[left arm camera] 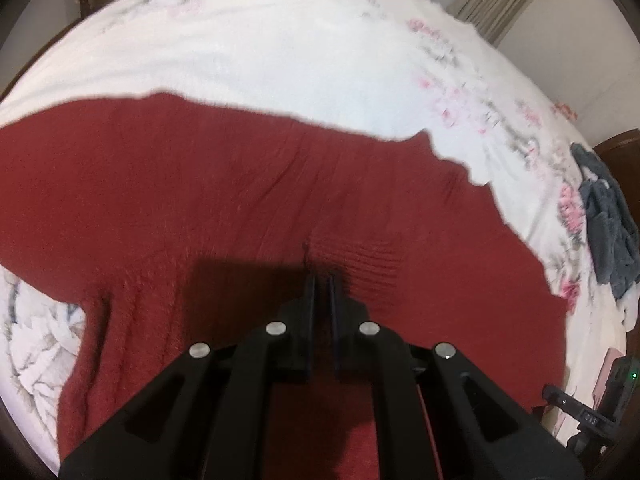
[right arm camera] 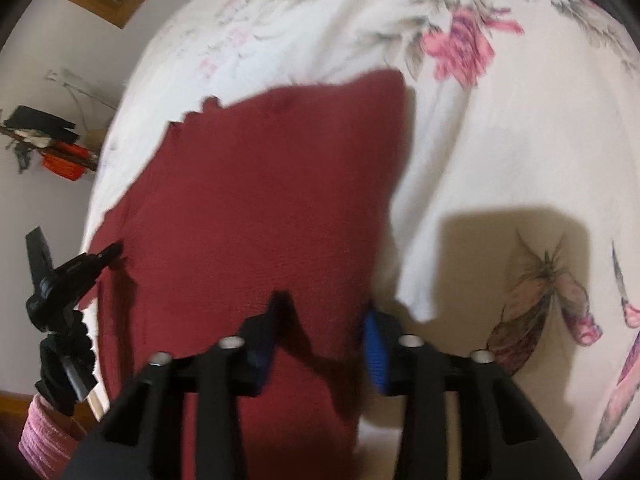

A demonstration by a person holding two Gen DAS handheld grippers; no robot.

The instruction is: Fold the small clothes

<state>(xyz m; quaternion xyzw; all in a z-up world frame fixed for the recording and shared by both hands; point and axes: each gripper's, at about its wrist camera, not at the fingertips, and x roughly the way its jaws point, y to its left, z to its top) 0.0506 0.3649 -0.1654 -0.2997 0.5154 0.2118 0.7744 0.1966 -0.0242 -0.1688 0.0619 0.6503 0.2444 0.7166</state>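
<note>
Sweater (left arm camera: 248, 200) fills left view; grey clothes (left arm camera: 608, 220) show only there.

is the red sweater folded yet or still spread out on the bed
Mostly spread. The red sweater lies flat across the floral bedspread, one sleeve out to the side. The right wrist view is too blurred to rule out a fold.

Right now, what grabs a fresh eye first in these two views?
The dark red knit garment spread across the white floral bedspread dominates both views. The left gripper sits over it with its jaws nearly together; the right gripper is open at the garment's edge. A grey cloth heap lies far right.
</note>
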